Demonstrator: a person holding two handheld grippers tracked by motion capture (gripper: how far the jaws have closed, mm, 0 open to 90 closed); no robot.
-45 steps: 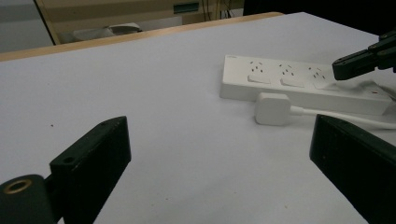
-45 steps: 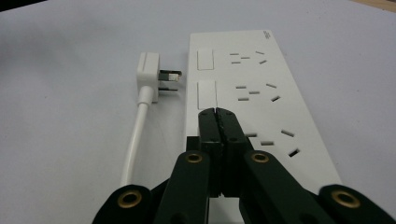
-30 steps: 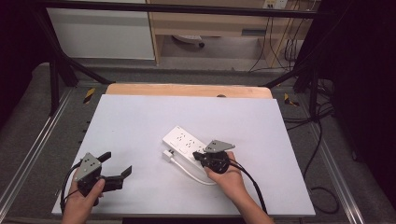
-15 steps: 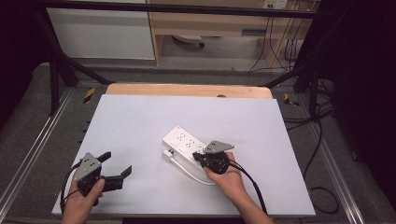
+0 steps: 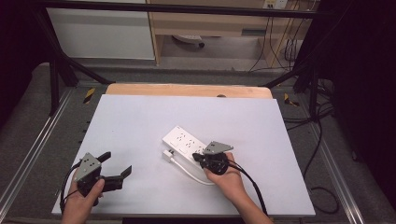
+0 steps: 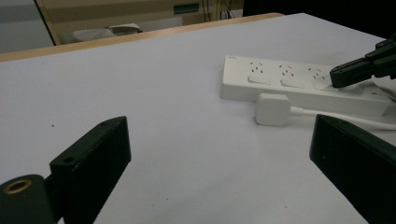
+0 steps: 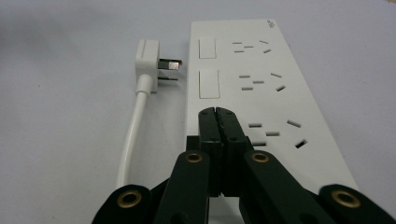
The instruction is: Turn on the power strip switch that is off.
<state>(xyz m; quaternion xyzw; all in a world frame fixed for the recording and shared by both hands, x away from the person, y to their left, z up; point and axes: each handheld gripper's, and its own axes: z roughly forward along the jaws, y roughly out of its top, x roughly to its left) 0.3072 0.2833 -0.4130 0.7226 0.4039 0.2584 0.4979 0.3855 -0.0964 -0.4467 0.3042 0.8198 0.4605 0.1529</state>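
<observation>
A white power strip (image 5: 184, 143) is lying mid-table, its plug (image 7: 148, 59) loose beside it, not inserted. The right gripper (image 7: 217, 114), jaws clenched together on nothing, is pressing its tips on the nearest rocker switch, seemingly toggling it. The left gripper (image 5: 115, 169) is waiting, spread wide, well apart.

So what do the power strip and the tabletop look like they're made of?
Power strip: probably hard white plastic, with a smooth moulded body and a slight sheen. Tabletop: a matte, pale, even sheet, likely laminate or paper, over wood; a bare wooden edge shows at the far side.
</observation>
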